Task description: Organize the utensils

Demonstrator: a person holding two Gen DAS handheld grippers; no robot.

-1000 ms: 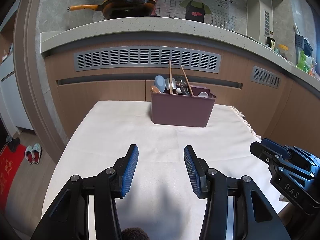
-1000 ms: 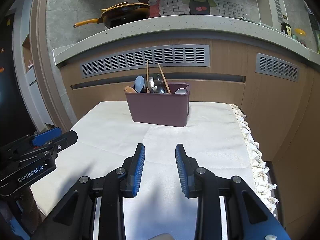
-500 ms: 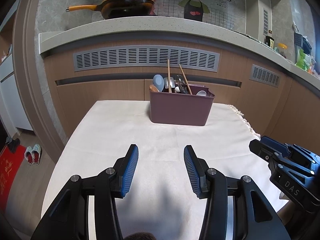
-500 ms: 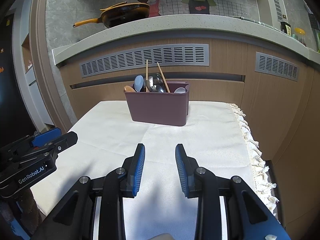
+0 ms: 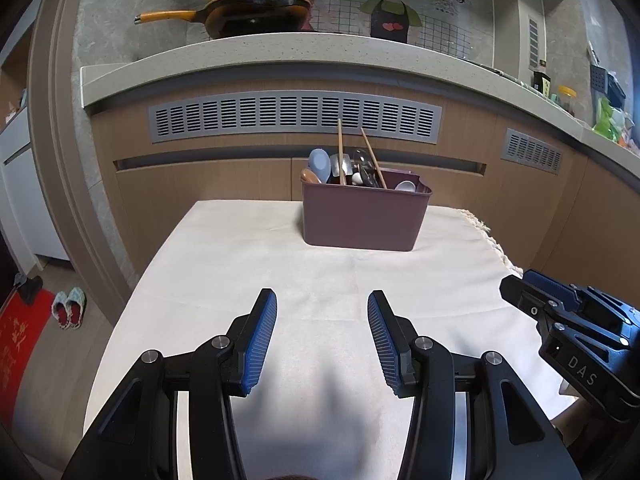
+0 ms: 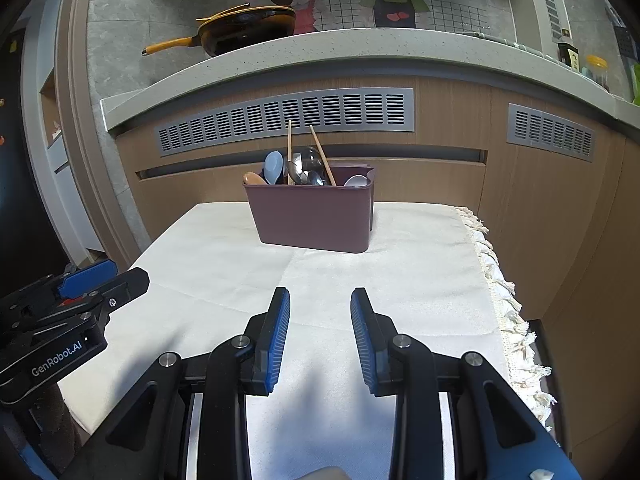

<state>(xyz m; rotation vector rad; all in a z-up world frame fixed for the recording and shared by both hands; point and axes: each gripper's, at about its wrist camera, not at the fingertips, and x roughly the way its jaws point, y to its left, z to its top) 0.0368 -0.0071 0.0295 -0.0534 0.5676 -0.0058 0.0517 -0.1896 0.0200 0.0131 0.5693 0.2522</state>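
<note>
A mauve plastic utensil bin (image 5: 362,218) (image 6: 314,220) stands at the far end of a table under a cream cloth (image 5: 280,276) (image 6: 400,280). Out of it stick two wooden chopsticks (image 5: 340,152) (image 6: 289,148), a pale blue spoon (image 5: 319,164) (image 6: 273,166), a brown wooden spoon (image 5: 310,176), metal spoons (image 6: 304,170) and a white spoon (image 5: 406,186) (image 6: 356,181). My left gripper (image 5: 322,300) is open over the near part of the cloth, nothing between its fingers. My right gripper (image 6: 320,298) is open too, side by side with the left gripper (image 6: 132,280), well short of the bin.
Behind the table runs a wood-fronted kitchen counter (image 5: 280,56) with grey vent grilles (image 5: 296,114). A yellow-handled frying pan (image 5: 248,12) sits on top. The cloth's fringed edge (image 6: 504,300) hangs at the right. Slippers (image 5: 70,306) and a red mat (image 5: 18,344) lie on the floor, left.
</note>
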